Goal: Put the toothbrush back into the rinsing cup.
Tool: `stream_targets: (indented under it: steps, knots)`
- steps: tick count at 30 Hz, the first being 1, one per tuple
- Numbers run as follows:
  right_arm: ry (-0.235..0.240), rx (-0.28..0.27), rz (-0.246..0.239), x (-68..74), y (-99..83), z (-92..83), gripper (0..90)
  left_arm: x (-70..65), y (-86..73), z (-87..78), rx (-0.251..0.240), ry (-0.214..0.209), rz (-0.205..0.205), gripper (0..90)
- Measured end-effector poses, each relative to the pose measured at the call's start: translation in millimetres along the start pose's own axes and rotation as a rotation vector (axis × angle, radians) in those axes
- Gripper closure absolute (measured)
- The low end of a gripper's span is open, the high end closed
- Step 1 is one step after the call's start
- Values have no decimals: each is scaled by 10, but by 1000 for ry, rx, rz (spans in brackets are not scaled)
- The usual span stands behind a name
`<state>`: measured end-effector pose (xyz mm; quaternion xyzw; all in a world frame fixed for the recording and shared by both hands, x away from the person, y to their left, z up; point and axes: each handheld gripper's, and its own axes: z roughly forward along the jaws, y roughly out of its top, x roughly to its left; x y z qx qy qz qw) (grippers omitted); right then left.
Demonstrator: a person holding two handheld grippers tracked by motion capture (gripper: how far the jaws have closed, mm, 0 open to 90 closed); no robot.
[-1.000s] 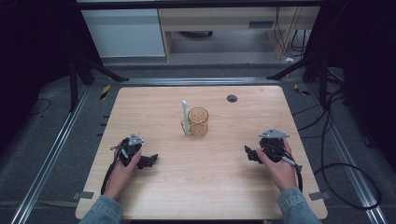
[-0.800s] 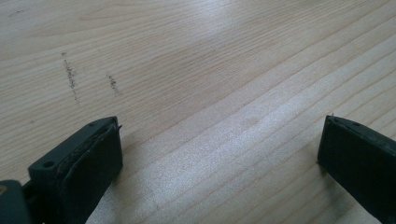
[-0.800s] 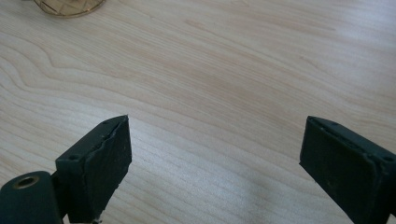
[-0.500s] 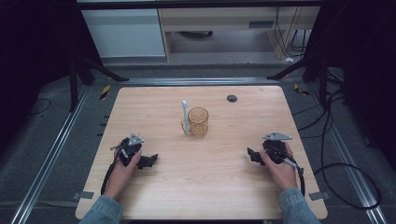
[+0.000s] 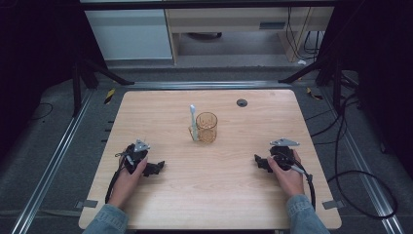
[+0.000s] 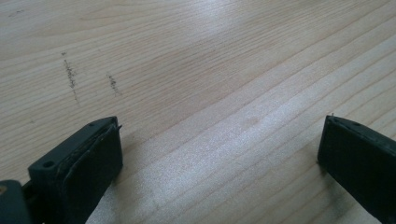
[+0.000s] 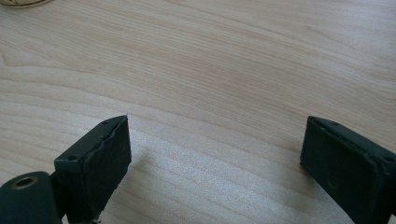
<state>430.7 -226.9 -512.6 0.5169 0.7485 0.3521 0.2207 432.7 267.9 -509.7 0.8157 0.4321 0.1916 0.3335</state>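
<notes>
High view: the left gripper (image 5: 157,168) and right gripper (image 5: 259,161) rest on the table (image 5: 234,195), well apart from the cup (image 5: 206,127) with a toothbrush (image 5: 193,122) at centre. Left gripper view: jaws wide apart, holding nothing. Right gripper view: jaws likewise wide, empty.

Right gripper (image 7: 215,158) low over the wooden table (image 7: 224,70), its two black jaws spread wide with nothing between them, just bare wood grain. Left jaw pad looks worn and rough along its edge. Both jaws cast soft shadows on the tabletop. Far left, at the top edge, a thin curved sliver of an amber rim (image 7: 21,3); cannot tell what it is.
</notes>
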Motion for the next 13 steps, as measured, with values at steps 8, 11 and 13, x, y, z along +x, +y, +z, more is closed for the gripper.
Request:
stream_targets:
  steps: [8, 11, 13]
  knots:
    - [-31, 29, -28, 60, 4, 26, 62, 0, 0, 0, 0, 0, 0, 0]
    - [-26, 30, -29, 99, -4, 18, 60, 0, 0, 0, 0, 0, 0, 0]
    - [-17, 31, -39, 143, -19, 5, 59, 0, 0, 0, 0, 0, 0, 0]
